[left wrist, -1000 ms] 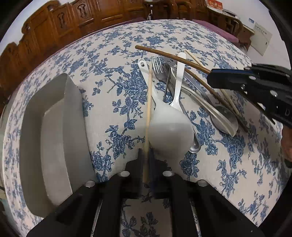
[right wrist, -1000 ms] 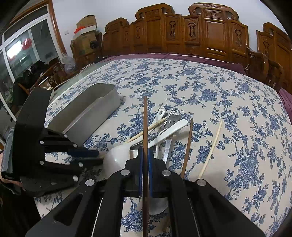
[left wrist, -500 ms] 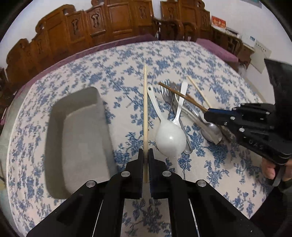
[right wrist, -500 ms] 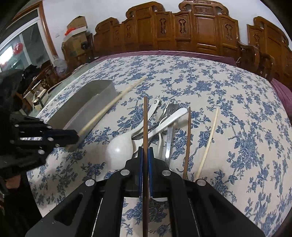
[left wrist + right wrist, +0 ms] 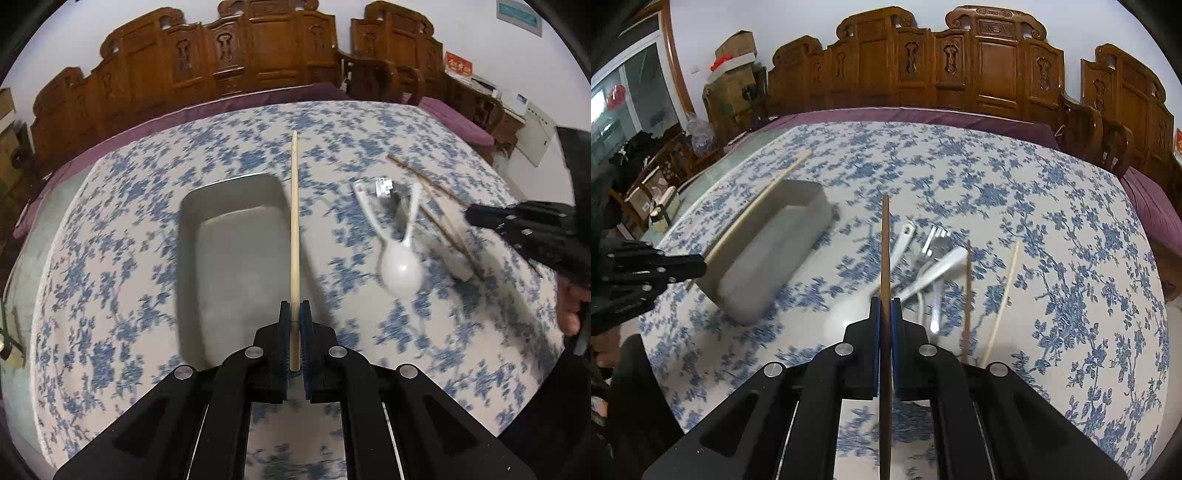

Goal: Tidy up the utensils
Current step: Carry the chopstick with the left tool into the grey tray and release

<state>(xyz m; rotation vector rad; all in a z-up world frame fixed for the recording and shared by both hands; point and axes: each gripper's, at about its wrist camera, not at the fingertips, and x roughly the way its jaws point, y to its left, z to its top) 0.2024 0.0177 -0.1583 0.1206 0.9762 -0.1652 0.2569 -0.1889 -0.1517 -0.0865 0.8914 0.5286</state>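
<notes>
Our left claw (image 5: 294, 314) pinches a pale chopstick (image 5: 294, 236) over the tray's (image 5: 229, 192) right rim, mid-frame; right claw (image 5: 885, 310) pinches a dark chopstick (image 5: 885, 251). We shift left, lower, then release inside.

Room, dining area. Table (image 5: 1052, 229): large, covered by a white cloth printed with blue flowers; a plum-coloured undercloth (image 5: 923, 116) shows along its far edge. Carved wooden chairs (image 5: 993, 70): dark reddish-brown, high ornamented backs, ranged in a row along the far side of the table and continuing round its right side. Wall (image 5: 798, 22): plain white. Window or glazed door (image 5: 631, 96): at far left in the right wrist view, wood-framed, daylight behind it. Cardboard boxes (image 5: 733, 64): stacked in the corner beside that frame. Red notice (image 5: 458, 68): on the wall at right in the left wrist view. White cabinet (image 5: 535, 136): below it, near the table's right edge.
</notes>
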